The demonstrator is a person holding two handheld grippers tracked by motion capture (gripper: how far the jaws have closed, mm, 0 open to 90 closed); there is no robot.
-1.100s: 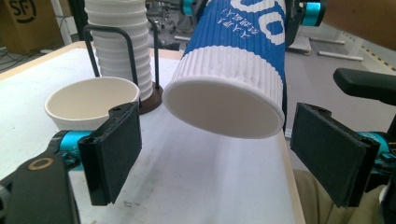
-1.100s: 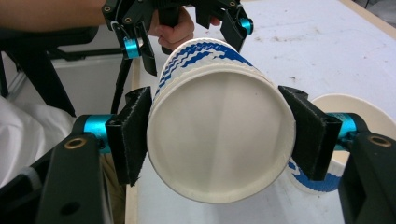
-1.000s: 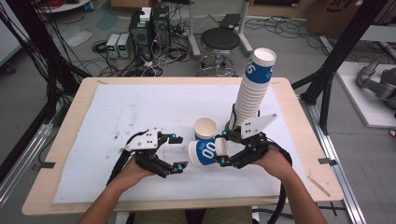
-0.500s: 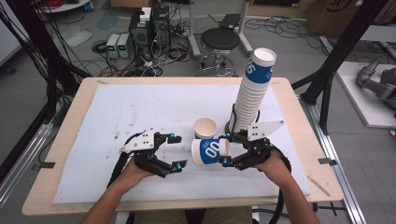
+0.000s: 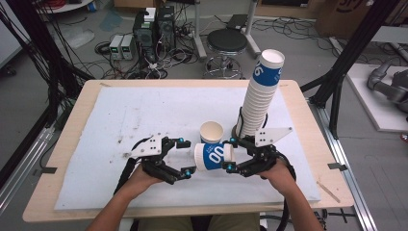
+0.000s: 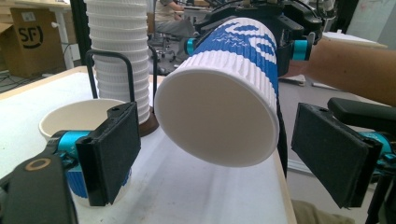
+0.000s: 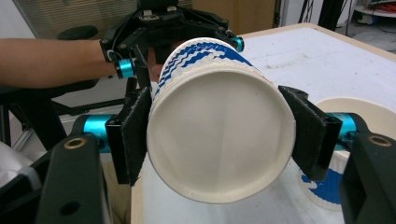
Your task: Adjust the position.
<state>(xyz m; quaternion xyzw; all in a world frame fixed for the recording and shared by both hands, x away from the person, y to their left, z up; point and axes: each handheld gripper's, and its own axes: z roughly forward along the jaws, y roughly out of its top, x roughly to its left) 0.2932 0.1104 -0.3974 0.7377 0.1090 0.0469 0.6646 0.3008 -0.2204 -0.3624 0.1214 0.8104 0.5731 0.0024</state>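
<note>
A blue-and-white ribbed paper cup [image 5: 211, 156] lies on its side in the air above the white mat. My right gripper [image 5: 231, 154] is shut on its narrow end; in the right gripper view both pads [image 7: 135, 135] press the cup [image 7: 219, 135], whose base faces the camera. My left gripper [image 5: 187, 156] faces the wide end. Its jaws have just been opening, and the cup [image 6: 224, 107] sits between them, clear of both pads [image 6: 112, 149]. A second cup [image 5: 211, 131] stands upright just behind.
A tall stack of cups [image 5: 260, 96] leans in a black wire holder at the right of the mat [image 5: 120, 120]. The wooden table edge [image 5: 308, 120] runs beyond it. A stool [image 5: 226, 41] and cables lie on the floor behind.
The right gripper with the cup has shifted slightly to the right. The left gripper stays in place with its jaws a touch wider.
</note>
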